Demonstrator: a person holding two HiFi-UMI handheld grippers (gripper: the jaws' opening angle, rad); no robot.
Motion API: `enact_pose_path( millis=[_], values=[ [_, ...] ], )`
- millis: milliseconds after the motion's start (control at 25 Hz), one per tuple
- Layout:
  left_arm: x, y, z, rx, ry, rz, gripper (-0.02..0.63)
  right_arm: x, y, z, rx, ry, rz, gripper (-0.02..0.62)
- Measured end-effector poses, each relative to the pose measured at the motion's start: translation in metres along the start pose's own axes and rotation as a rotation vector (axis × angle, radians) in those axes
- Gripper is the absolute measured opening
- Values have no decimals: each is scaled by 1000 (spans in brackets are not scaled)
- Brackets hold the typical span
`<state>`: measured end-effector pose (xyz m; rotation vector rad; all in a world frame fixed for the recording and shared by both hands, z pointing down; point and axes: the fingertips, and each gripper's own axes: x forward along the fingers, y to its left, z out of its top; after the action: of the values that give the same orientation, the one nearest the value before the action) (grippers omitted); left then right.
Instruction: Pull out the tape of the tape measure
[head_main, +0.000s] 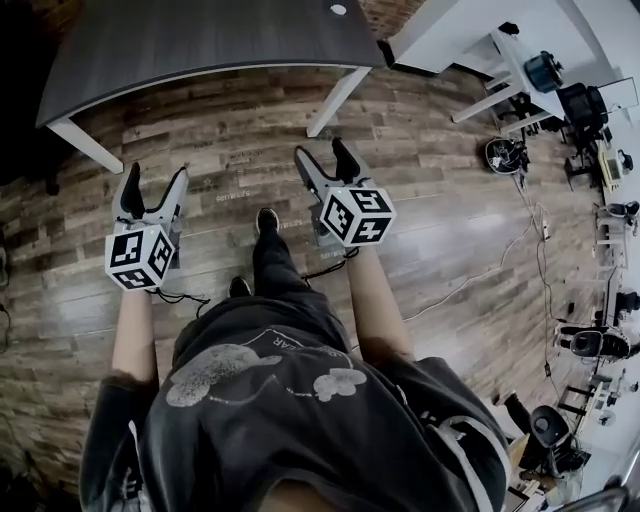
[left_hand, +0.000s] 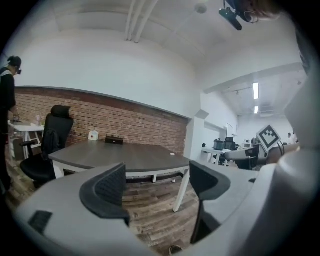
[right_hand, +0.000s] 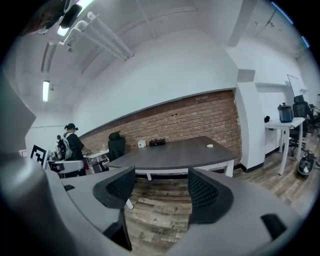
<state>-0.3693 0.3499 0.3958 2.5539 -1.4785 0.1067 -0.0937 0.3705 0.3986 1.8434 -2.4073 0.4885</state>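
My left gripper (left_hand: 157, 186) stood released, its two black ribbed pads wide apart with nothing between them but the wooden floor (left_hand: 150, 202) beyond. My right gripper (right_hand: 161, 190) was the same: jaws spread, gripping nothing, only floorboards showing in the gap. From the head view both grippers were held out in front of me at about the same height, well apart from each other, each pointing towards a dark grey table (head_main: 200, 40) on white legs. My arms ran back from them to my dark shirt, and my black shoes (head_main: 267, 220) stood on the boards between the two. Neither gripper touched the table. On its top lay three small things: a little round white thing (right_hand: 210, 146) near the right end, and at the far edge a black box (right_hand: 157, 142) with a small white box (right_hand: 142, 143) just beside it. I could not tell which of them, if any, was the tape measure; all were too small to read. Behind the table ran a red brick wall (right_hand: 190, 120), and a black office chair (left_hand: 50, 145) stood at the table's left end. Further left a person (right_hand: 72, 142) in dark clothes stood at a white desk. Off to the right was another white desk (right_hand: 290, 122) carrying a dark pot.
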Motion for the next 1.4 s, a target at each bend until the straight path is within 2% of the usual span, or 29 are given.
enact_pose_path(
  millis=[160, 320, 680, 960, 1120, 1400],
  values=[
    [35, -2, -13, -4, 60, -7, 394, 27, -36, -6, 14, 28, -7, 318],
    [100, -6, -5, 6, 76, -20, 394, 75, -83, 0, 31, 55, 4, 318],
    [252, -29, 39, 18, 60, -32, 396, 178, -186, 68, 6, 53, 65, 318],
    [325, -41, 44, 3, 65, -22, 396, 227, -235, 89, -21, 69, 107, 318],
    [352, -55, 38, -12, 94, -49, 396, 239, -251, 91, -20, 84, 112, 318],
    [404, -62, 40, -2, 129, -95, 396, 263, -285, 97, -31, 98, 78, 318]
  ],
)
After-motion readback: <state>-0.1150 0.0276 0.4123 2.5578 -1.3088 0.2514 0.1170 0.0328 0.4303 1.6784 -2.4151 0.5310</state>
